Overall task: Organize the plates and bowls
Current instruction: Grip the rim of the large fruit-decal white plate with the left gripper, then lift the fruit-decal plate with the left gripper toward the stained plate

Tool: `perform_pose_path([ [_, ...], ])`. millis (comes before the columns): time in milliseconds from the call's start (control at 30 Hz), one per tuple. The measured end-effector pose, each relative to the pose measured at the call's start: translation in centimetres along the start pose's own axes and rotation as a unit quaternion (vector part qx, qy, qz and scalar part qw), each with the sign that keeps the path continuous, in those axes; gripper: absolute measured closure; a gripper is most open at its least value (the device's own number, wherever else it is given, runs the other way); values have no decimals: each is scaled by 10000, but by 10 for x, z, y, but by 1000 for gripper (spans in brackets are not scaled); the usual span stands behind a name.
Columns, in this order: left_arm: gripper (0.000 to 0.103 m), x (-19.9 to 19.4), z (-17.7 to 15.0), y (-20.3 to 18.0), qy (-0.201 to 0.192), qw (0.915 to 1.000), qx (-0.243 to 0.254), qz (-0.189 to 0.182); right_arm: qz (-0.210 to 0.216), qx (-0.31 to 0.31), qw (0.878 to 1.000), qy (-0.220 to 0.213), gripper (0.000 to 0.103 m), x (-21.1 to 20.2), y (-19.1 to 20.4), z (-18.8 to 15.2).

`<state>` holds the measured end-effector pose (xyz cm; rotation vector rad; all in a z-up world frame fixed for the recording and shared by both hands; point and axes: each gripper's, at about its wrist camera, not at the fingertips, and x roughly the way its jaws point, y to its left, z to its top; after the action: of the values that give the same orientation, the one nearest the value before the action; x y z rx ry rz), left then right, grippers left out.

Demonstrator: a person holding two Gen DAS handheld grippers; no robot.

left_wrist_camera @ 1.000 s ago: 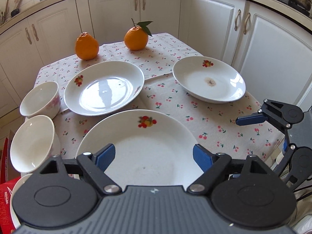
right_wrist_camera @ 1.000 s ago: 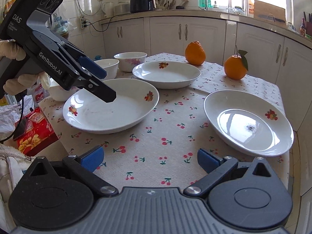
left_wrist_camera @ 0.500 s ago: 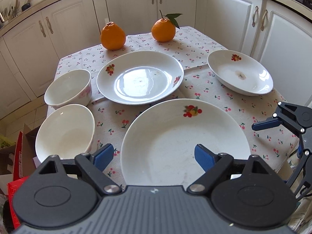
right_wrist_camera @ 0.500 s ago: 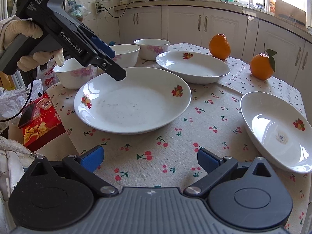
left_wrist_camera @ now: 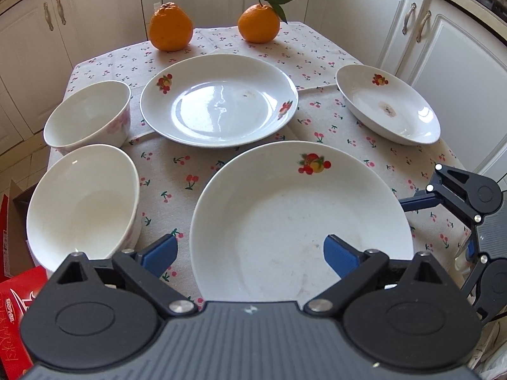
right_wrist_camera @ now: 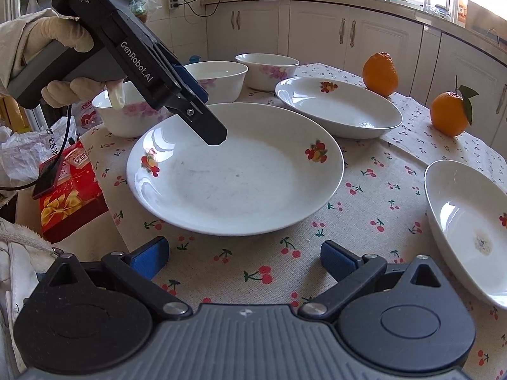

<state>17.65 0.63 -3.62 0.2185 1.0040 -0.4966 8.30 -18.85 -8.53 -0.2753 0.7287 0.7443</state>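
Observation:
Three white plates with fruit prints lie on the cherry-print cloth: a large plate (left_wrist_camera: 301,209) (right_wrist_camera: 234,171) nearest, a second plate (left_wrist_camera: 218,101) (right_wrist_camera: 339,107) behind it, and a smaller stained plate (left_wrist_camera: 386,104) (right_wrist_camera: 469,221) to the right. White bowls (left_wrist_camera: 87,114) (left_wrist_camera: 82,202) (right_wrist_camera: 269,69) stand at the left edge. My left gripper (left_wrist_camera: 250,253) (right_wrist_camera: 206,110) hovers over the large plate's near-left rim. Its jaws are opening, the rim lies between them, and the pads press on nothing. My right gripper (right_wrist_camera: 244,256) (left_wrist_camera: 421,196) is open over bare cloth in front of the large plate.
Two oranges (left_wrist_camera: 171,27) (left_wrist_camera: 259,22) sit at the far end of the table. A red box (right_wrist_camera: 73,190) and plastic bags lie beside the table near the bowls. White cabinets (left_wrist_camera: 459,69) close in behind and to the right. A gloved hand (right_wrist_camera: 63,38) holds the left gripper.
The left gripper slid toward the bowls' side of the large plate and its jaws spread wider. The right gripper came closer to the large plate, which now fills more of its view.

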Motion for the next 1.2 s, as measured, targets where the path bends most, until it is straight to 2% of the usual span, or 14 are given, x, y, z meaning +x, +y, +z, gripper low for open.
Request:
perform_pose_path([
  [433, 6, 16, 9, 8, 338, 9985, -115, -407, 158, -128, 9997, -125, 0, 2, -4, -1],
  [533, 11, 18, 11, 11, 404, 9981, -158, -445, 151, -127, 9996, -187, 0, 2, -4, -2],
  [700, 28, 21, 15, 16, 517, 9976, -177, -420, 153, -134, 9996, -213, 0, 3, -4, -1],
  [900, 39, 21, 19, 22, 640, 9970, -181, -408, 134, -137, 9995, -249, 0, 6, -2, 1],
  [1200, 42, 23, 23, 26, 770, 9953, -279, -510, 94, -251, 9994, -209, 0, 11, 2, 8],
])
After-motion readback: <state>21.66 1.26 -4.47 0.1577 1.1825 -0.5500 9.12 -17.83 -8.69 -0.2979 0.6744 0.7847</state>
